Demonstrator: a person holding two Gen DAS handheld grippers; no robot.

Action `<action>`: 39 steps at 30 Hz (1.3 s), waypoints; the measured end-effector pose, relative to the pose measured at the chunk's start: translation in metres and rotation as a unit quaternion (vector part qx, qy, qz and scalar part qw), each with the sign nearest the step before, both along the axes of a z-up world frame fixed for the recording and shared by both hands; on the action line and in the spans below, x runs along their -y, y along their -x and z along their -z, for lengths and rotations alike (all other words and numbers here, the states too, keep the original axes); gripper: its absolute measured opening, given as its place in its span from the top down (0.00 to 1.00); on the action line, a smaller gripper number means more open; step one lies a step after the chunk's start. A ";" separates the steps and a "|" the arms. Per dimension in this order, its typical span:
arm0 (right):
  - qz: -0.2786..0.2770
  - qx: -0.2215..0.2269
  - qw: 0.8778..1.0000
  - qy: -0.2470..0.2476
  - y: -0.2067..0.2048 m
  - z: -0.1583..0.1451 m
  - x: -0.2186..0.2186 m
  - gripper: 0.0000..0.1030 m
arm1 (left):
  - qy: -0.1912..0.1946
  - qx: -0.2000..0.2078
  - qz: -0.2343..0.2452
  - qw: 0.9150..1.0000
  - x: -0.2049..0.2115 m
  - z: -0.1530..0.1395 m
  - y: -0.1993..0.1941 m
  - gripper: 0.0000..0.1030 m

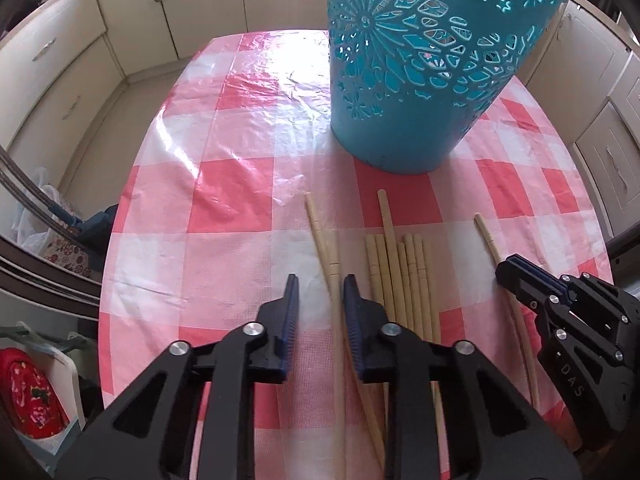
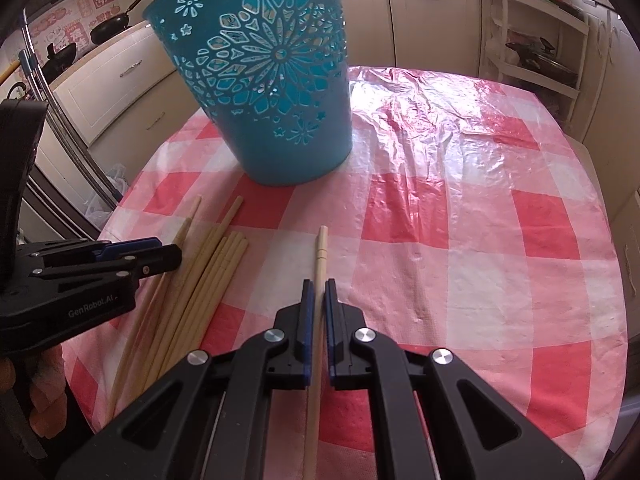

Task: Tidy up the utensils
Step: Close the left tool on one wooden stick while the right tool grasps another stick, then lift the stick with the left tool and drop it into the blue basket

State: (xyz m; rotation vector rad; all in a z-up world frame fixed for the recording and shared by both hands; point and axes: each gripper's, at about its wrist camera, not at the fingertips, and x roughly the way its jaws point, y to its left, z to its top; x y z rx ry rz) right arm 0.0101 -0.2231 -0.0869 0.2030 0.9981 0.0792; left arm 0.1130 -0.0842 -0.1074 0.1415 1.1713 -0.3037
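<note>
A teal cut-out basket (image 1: 400, 120) (image 2: 280, 120) stands upright on the pink checked tablecloth (image 1: 240, 200) (image 2: 460, 240). In front of it lie several pale wooden chopsticks (image 1: 400, 272) (image 2: 212, 272) in a loose bundle. My left gripper (image 1: 320, 282) (image 2: 172, 254) points down over the bundle's left side. Two crossing chopsticks (image 1: 330, 276) lie between its jaws, close to the right pad, with a gap on the left. My right gripper (image 2: 318, 284) (image 1: 506, 268) is shut on a single chopstick (image 2: 321, 248) (image 1: 486, 236) that lies apart, to the right of the bundle.
Cream cabinets (image 1: 60, 72) ring the table. A white shelf rack (image 2: 532, 40) stands at the back right, and dark pans (image 2: 112, 26) sit on a counter at the back left. Metal bars (image 2: 68, 128) and a red bag (image 1: 32, 392) are beside the table's left edge.
</note>
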 end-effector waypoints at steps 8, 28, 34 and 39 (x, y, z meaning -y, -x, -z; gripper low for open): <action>0.004 0.004 1.000 -0.014 0.000 0.002 0.003 0.94 | 0.036 -0.027 -0.006 0.999 -0.014 -0.002 -0.011 0.95; 0.006 0.010 1.000 -0.029 0.004 0.003 0.006 0.94 | 0.191 0.113 -0.001 0.975 -0.041 -0.163 0.002 0.95; 0.008 0.012 0.999 -0.040 0.004 0.003 0.009 0.94 | 0.234 0.281 -0.031 0.930 -0.017 -0.249 -0.033 0.95; 0.009 0.012 0.999 -0.046 0.003 0.003 0.010 0.94 | 0.241 0.347 -0.077 0.903 -0.002 -0.267 -0.074 0.95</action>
